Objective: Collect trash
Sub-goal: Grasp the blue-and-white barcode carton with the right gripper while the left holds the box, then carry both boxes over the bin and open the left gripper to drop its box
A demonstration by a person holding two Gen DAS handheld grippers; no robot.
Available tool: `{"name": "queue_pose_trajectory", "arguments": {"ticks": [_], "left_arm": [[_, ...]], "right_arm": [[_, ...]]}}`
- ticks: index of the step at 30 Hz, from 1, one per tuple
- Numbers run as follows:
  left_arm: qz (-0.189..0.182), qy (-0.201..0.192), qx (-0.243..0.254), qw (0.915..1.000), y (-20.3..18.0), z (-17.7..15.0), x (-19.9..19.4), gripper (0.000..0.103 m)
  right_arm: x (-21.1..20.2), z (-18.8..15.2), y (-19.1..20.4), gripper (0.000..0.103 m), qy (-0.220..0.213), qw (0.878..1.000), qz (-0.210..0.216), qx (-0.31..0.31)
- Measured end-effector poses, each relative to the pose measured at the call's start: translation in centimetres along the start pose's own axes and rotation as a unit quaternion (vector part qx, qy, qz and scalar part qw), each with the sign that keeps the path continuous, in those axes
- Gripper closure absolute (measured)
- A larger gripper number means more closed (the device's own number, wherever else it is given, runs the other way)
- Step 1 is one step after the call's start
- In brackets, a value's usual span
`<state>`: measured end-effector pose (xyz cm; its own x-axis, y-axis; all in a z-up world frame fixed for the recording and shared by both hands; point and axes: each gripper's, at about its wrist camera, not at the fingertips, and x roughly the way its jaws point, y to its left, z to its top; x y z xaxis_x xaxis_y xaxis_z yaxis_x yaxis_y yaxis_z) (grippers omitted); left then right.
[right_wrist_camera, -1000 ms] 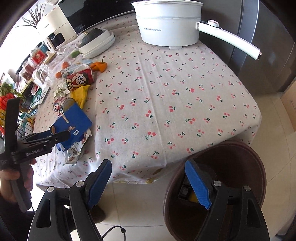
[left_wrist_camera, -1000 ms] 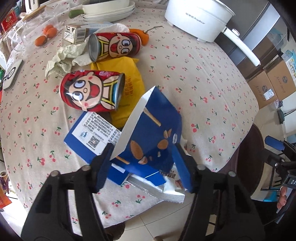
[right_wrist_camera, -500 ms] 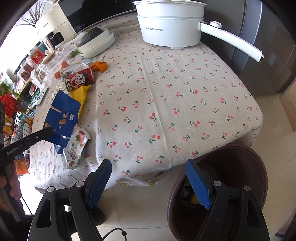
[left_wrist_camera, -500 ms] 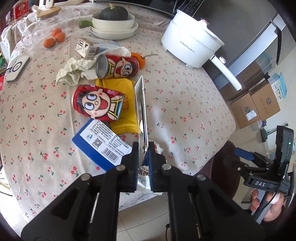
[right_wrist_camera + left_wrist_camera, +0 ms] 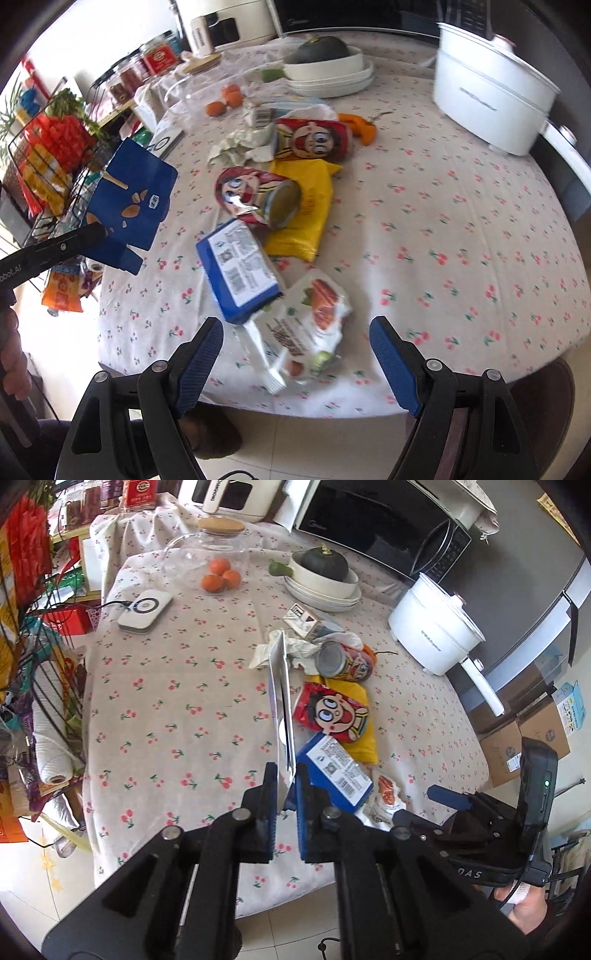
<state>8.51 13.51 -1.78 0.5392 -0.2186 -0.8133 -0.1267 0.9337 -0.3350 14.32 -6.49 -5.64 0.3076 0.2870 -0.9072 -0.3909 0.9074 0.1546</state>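
My left gripper is shut on a flat blue snack box, seen edge-on and held above the table; the right wrist view shows its blue face lifted at the left. My right gripper is open and empty just above a white snack wrapper at the table's front edge. Trash lies on the cherry-print tablecloth: a blue box with a white label, two red cartoon cans, a yellow bag, crumpled tissue.
A white electric pot stands at the right. Stacked white dishes with a dark squash, oranges, a small carton and a white charger sit further back. A brown bin's rim shows at lower right. A wire rack stands left.
My left gripper lifted the blue snack box up and leftward, away from the table. My right gripper swung from over the brown bin to the white wrapper at the table's front.
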Motion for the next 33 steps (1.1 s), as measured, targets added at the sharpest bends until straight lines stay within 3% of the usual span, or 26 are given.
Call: {"name": "queue_pose_trajectory", "arguments": {"ticks": [3, 6, 12, 14, 16, 21, 27, 33], "left_arm": [[0.003, 0.007, -0.004, 1.0, 1.1, -0.4, 0.0, 0.093], [0.004, 0.011, -0.005, 0.9999, 1.7, -0.6, -0.1, 0.093], [0.006, 0.01, -0.007, 0.9999, 2.4, -0.5, -0.4, 0.093], [0.007, 0.013, -0.008, 0.9999, 2.6, -0.5, -0.2, 0.093], [0.007, 0.015, -0.007, 0.9998, 2.6, -0.6, -0.2, 0.093], [0.008, 0.014, -0.006, 0.9999, 2.4, -0.7, -0.3, 0.093], [0.004, 0.019, 0.006, 0.9998, 1.3, -1.0, 0.1, 0.093], [-0.016, 0.025, 0.044, 0.9986, -2.2, -1.8, 0.4, 0.093]], "right_arm": [[3.0, 1.0, 2.8, 0.02, 0.021, 0.999, 0.002, -0.028], [5.7, 1.7, 4.7, 0.02, 0.037, 0.997, -0.024, -0.06], [8.6, 2.7, 6.2, 0.022, 0.048, 0.993, -0.061, -0.089], [9.1, 2.9, 6.4, 0.032, 0.054, 0.993, -0.06, -0.09], [9.5, 3.1, 6.5, 0.036, 0.059, 0.993, -0.056, -0.087], [8.7, 3.1, 6.6, 0.042, 0.052, 0.994, -0.041, -0.088], [4.3, 2.8, 5.9, 0.043, 0.025, 0.998, -0.002, -0.064], [-0.8, 0.9, 2.0, 0.043, -0.006, 0.999, -0.009, -0.035]]}}
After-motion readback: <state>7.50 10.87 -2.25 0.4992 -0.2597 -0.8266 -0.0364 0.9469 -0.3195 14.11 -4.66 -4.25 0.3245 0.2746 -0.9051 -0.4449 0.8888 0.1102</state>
